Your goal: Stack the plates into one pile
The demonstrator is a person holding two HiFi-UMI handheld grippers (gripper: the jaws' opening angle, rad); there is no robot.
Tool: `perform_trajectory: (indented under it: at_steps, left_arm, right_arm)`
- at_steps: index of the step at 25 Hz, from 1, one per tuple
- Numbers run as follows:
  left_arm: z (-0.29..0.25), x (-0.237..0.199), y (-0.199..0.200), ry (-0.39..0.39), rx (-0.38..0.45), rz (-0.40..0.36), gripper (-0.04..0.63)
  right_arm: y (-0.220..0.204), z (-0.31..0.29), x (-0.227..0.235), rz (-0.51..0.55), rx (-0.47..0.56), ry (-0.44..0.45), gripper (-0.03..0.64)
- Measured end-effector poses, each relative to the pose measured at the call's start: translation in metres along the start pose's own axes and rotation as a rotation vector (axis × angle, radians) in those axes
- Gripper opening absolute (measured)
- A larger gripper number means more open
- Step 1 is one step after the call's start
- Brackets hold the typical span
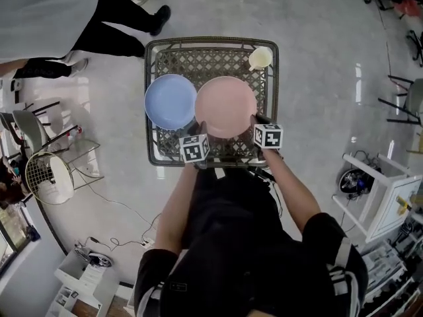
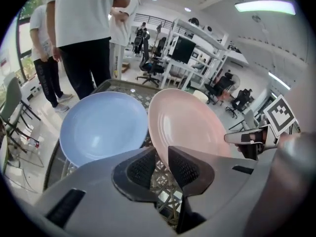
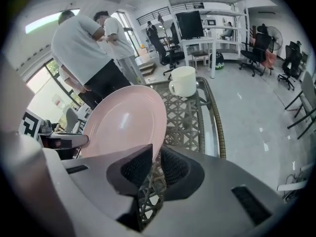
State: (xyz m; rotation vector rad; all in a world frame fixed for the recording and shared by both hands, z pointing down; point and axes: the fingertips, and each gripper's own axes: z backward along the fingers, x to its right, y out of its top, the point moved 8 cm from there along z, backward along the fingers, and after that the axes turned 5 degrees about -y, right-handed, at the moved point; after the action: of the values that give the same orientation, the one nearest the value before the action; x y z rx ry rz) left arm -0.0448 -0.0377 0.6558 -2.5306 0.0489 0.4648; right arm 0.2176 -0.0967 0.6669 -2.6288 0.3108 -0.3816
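Note:
A pink plate (image 1: 226, 105) hangs tilted over the wicker table (image 1: 211, 42), held by its near rim from both sides. My left gripper (image 1: 201, 128) is shut on the plate's left near edge, and the rim runs in between its ribbed pads (image 2: 140, 169). My right gripper (image 1: 255, 121) is shut on the right near edge, with the rim of the pink plate (image 3: 126, 122) pinched between its pads (image 3: 136, 167). A blue plate (image 1: 170, 101) lies flat on the table just left of the pink plate (image 2: 190, 122), and the blue plate (image 2: 103, 127) overhangs the table's left edge.
A cream cup (image 1: 260, 58) stands at the table's back right corner, and the cup (image 3: 183, 80) shows past the pink plate. A person in dark trousers (image 1: 125, 18) stands beyond the table at the left. A white shelf unit (image 1: 386, 197) is at the right.

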Motion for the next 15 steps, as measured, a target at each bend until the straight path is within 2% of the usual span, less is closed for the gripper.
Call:
perform_trajectory:
  at_steps: [5,15]
  left_arm:
    - [0.028,-0.030,-0.002,0.066,0.066,0.075,0.092]
    - [0.067,-0.095,-0.014,0.163,0.123,0.228,0.089]
  right_arm:
    - [0.025,-0.011,-0.041,0.102,0.004,0.059,0.049]
    - [0.052,-0.041,-0.121,0.244,-0.028,0.132,0.049]
